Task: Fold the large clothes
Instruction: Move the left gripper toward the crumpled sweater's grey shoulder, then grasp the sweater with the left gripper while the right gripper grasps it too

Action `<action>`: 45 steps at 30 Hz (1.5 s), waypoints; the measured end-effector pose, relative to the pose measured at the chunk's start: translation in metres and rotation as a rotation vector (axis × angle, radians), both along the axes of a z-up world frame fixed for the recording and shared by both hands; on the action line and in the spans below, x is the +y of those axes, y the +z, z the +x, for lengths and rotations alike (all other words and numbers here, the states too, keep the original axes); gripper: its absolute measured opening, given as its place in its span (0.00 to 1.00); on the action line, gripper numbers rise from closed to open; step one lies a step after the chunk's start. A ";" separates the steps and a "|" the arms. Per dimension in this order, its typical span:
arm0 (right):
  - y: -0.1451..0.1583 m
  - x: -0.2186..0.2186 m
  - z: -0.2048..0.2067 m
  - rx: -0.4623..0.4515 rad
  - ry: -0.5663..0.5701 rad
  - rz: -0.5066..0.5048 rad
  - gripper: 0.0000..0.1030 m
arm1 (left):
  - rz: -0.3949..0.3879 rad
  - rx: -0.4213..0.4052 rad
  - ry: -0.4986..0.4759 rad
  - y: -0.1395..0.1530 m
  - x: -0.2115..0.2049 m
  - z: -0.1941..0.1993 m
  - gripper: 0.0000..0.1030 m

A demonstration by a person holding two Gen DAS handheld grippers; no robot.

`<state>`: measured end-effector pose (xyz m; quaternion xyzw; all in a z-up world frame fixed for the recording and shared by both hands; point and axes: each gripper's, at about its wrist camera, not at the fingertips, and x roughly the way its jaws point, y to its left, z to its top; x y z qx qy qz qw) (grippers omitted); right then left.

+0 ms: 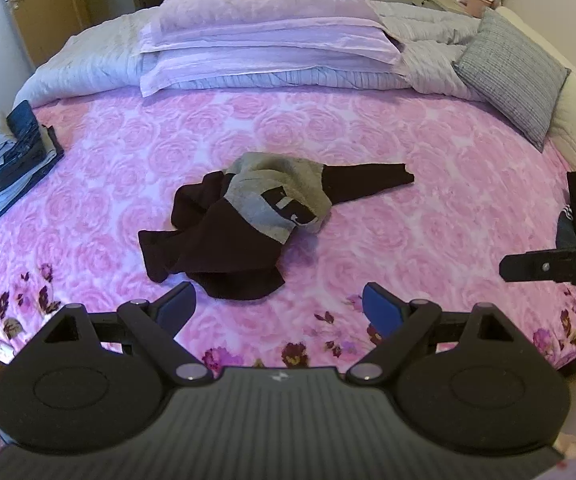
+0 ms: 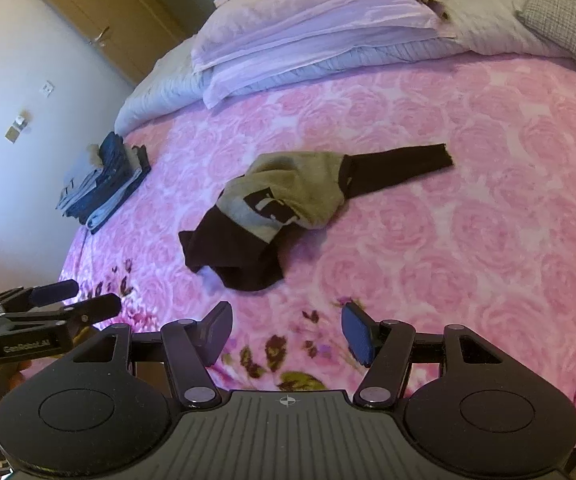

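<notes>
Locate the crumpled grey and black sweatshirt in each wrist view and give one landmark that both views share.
Left wrist view: the sweatshirt lies at the picture's centre on the pink floral bedspread, just beyond the open left claw.
Right wrist view: it lies centre, slightly left of middle, beyond the open right claw.
Shared landmark: the stack of folded jeans at the bed's left edge.

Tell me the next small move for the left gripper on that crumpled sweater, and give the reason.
Probably ease the left gripper forward and down onto the near dark hem of the sweater. Its jaws are open and empty just short of the cloth, and the sweater lies bunched on the pink bedspread, so it needs spreading first.
</notes>
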<state>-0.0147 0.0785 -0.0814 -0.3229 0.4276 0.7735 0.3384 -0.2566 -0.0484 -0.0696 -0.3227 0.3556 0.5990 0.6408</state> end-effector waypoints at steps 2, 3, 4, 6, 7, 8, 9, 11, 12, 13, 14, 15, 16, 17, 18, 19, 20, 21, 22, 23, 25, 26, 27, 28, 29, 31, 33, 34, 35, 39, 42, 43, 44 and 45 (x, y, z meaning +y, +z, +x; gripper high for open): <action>0.001 0.001 -0.003 -0.010 -0.004 0.005 0.56 | -0.002 -0.009 -0.016 0.000 0.006 -0.002 0.86; 0.000 0.001 -0.005 -0.014 -0.009 0.004 0.56 | -0.003 -0.010 -0.027 -0.001 0.009 -0.003 0.86; -0.001 0.002 -0.008 -0.020 -0.015 0.002 0.56 | -0.004 -0.008 -0.038 -0.001 0.013 -0.005 0.86; -0.005 0.004 -0.014 -0.027 -0.036 -0.006 0.56 | -0.010 -0.003 -0.065 -0.004 0.023 -0.009 0.86; -0.008 0.005 -0.018 -0.031 -0.047 -0.012 0.56 | -0.014 -0.002 -0.083 -0.005 0.028 -0.012 0.86; -0.011 0.006 -0.023 -0.036 -0.060 -0.018 0.56 | -0.019 -0.001 -0.104 -0.006 0.035 -0.016 0.86; -0.012 0.008 -0.028 -0.040 -0.073 -0.024 0.56 | -0.023 0.002 -0.118 -0.007 0.040 -0.019 0.86; -0.018 0.011 -0.040 -0.052 -0.102 -0.043 0.56 | -0.036 0.010 -0.152 -0.009 0.054 -0.027 0.86; -0.019 0.013 -0.047 -0.054 -0.111 -0.049 0.56 | -0.037 0.007 -0.168 -0.010 0.059 -0.032 0.86; -0.021 0.015 -0.054 -0.059 -0.118 -0.052 0.56 | -0.041 0.004 -0.188 -0.011 0.066 -0.037 0.86; -0.023 0.017 -0.062 -0.070 -0.130 -0.054 0.56 | -0.047 0.004 -0.205 -0.013 0.073 -0.041 0.86; -0.025 0.019 -0.069 -0.078 -0.145 -0.059 0.56 | -0.055 0.005 -0.223 -0.015 0.080 -0.046 0.86; -0.028 0.022 -0.075 -0.081 -0.167 -0.065 0.56 | -0.062 0.005 -0.247 -0.016 0.088 -0.051 0.86; -0.029 0.023 -0.081 -0.080 -0.185 -0.072 0.56 | -0.067 0.005 -0.263 -0.019 0.093 -0.054 0.86; -0.031 0.025 -0.086 -0.080 -0.203 -0.078 0.56 | -0.075 0.004 -0.285 -0.020 0.100 -0.059 0.86; -0.032 0.027 -0.091 -0.084 -0.219 -0.083 0.56 | -0.081 0.002 -0.303 -0.023 0.105 -0.063 0.86; -0.033 0.028 -0.097 -0.091 -0.238 -0.086 0.56 | -0.088 0.001 -0.323 -0.025 0.111 -0.066 0.86; -0.034 0.030 -0.102 -0.099 -0.256 -0.090 0.56 | -0.092 0.000 -0.341 -0.028 0.116 -0.069 0.86; -0.036 0.030 -0.106 -0.106 -0.277 -0.094 0.56 | -0.098 -0.003 -0.361 -0.031 0.121 -0.072 0.86; -0.038 0.031 -0.109 -0.111 -0.296 -0.096 0.56 | -0.104 -0.007 -0.380 -0.036 0.126 -0.074 0.86; -0.041 0.033 -0.113 -0.122 -0.341 -0.098 0.56 | -0.107 -0.007 -0.417 -0.047 0.135 -0.077 0.86; -0.044 0.033 -0.113 -0.128 -0.361 -0.101 0.56 | -0.107 -0.002 -0.429 -0.051 0.138 -0.077 0.86; -0.046 0.033 -0.112 -0.135 -0.377 -0.106 0.56 | -0.108 0.006 -0.442 -0.058 0.141 -0.075 0.86; -0.049 0.033 -0.110 -0.143 -0.392 -0.113 0.56 | -0.107 0.017 -0.455 -0.064 0.144 -0.073 0.86; -0.051 0.032 -0.107 -0.151 -0.404 -0.120 0.56 | -0.107 0.025 -0.450 -0.070 0.147 -0.070 0.86; -0.057 0.033 -0.097 -0.165 -0.431 -0.139 0.56 | -0.096 0.040 -0.475 -0.083 0.151 -0.060 0.86; -0.064 0.036 -0.085 -0.177 -0.454 -0.160 0.56 | -0.075 0.078 -0.502 -0.097 0.153 -0.046 0.86; -0.068 0.039 -0.078 -0.184 -0.461 -0.172 0.56 | -0.060 0.103 -0.516 -0.105 0.154 -0.037 0.86; -0.072 0.042 -0.069 -0.191 -0.465 -0.179 0.56 | -0.042 0.132 -0.530 -0.114 0.156 -0.028 0.86; -0.090 0.063 -0.034 -0.226 -0.468 -0.216 0.56 | 0.025 0.288 -0.602 -0.156 0.159 0.017 0.86; -0.099 0.078 -0.009 -0.237 -0.466 -0.229 0.56 | 0.064 0.393 -0.636 -0.186 0.162 0.048 0.86; -0.103 0.082 -0.001 -0.240 -0.464 -0.232 0.56 | 0.075 0.449 -0.660 -0.200 0.164 0.058 0.86; -0.108 0.087 0.008 -0.245 -0.462 -0.238 0.56 | 0.081 0.502 -0.685 -0.214 0.166 0.066 0.86; -0.113 0.091 0.015 -0.251 -0.460 -0.245 0.56 | 0.084 0.561 -0.707 -0.229 0.169 0.072 0.86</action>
